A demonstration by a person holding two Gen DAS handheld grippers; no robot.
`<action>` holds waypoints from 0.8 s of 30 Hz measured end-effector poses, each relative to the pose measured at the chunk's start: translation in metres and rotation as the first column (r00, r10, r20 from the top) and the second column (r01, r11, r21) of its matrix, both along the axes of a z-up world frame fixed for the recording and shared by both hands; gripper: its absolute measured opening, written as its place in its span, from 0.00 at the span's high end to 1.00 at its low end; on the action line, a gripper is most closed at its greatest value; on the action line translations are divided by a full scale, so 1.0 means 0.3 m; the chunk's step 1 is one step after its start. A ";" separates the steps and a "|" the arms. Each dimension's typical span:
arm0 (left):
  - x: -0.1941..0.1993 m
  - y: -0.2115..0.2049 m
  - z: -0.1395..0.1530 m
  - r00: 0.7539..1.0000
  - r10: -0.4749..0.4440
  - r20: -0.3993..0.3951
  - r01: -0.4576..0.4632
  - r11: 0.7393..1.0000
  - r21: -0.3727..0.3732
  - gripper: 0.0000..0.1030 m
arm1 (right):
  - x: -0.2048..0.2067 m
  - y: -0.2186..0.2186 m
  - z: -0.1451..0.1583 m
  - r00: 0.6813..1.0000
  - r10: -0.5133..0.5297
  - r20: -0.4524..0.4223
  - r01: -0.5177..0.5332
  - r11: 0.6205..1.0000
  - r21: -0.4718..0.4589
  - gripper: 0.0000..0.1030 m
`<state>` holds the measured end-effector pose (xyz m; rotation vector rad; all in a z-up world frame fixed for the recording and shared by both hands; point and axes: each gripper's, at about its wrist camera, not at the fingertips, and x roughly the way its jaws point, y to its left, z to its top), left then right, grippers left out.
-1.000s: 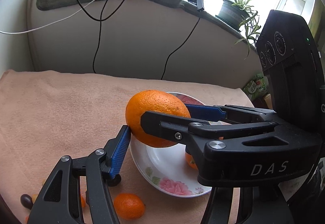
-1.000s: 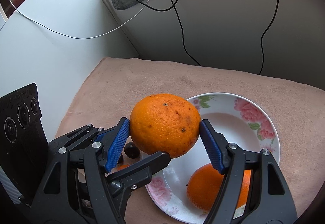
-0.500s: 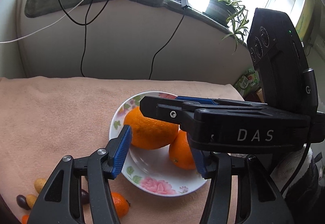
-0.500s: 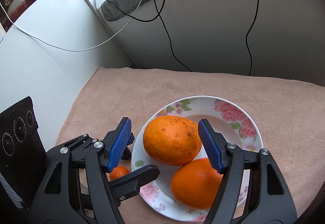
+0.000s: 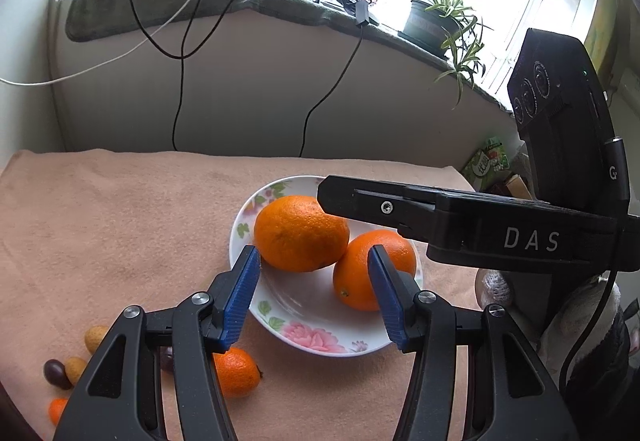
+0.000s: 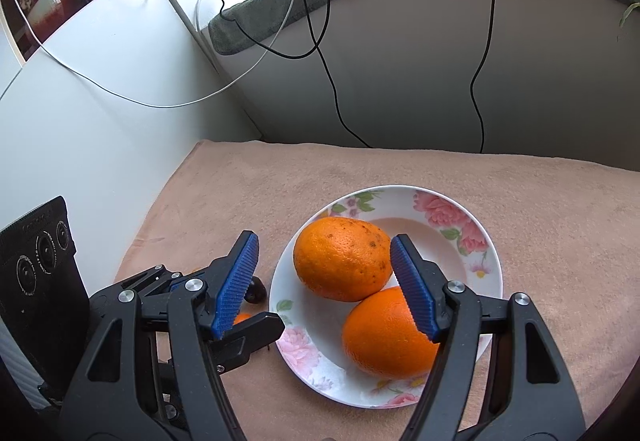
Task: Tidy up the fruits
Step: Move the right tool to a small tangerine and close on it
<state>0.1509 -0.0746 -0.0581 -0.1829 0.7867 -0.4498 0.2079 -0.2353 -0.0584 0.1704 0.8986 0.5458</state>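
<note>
1. Peach towelling (image 5: pixel 120 209) covers the table below a windowsill, cushioning the fruit.
2. Two oranges (image 6: pixel 342 265) (image 6: pixel 386 335) are nested, touching, in the floral dish (image 6: pixel 486 281), so rolling is checked.
3. Left gripper (image 5: pixel 316 293) and right gripper (image 6: pixel 324 281) are held apart and empty above it; the left jaws have just been narrowing on nothing.
4. A mandarin (image 5: pixel 236 371) is left on the cloth beside the dish.

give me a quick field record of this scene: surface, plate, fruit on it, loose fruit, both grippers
surface: peach fleece cloth over the table
plate: white floral china plate, upright on the cloth
fruit on plate: two large oranges touching, speckled orange and smoother orange
loose fruit: small mandarin on the cloth beside the plate, plus tiny tan and dark pieces at the left edge
left gripper: open, holds nothing
right gripper: open, above the plate, holds nothing
</note>
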 end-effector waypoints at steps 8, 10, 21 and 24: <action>-0.077 0.028 0.022 1.000 0.017 0.026 -0.017 1.000 0.018 0.47 | -0.082 -0.005 0.030 0.999 -0.011 0.050 0.012 1.000 -0.018 0.30; -0.094 0.034 0.028 0.999 0.024 0.034 -0.025 0.999 0.025 0.47 | -0.101 -0.007 0.034 0.998 -0.013 0.055 0.014 1.000 -0.018 0.30; -0.163 0.086 0.023 0.997 0.068 0.047 -0.070 0.997 0.041 0.45 | -0.214 -0.026 0.050 0.991 -0.052 0.124 0.060 0.996 -0.061 0.30; -0.182 0.114 0.017 0.995 0.087 0.051 -0.090 0.995 0.051 0.45 | -0.243 -0.030 0.045 0.989 -0.058 0.134 0.068 0.995 -0.071 0.30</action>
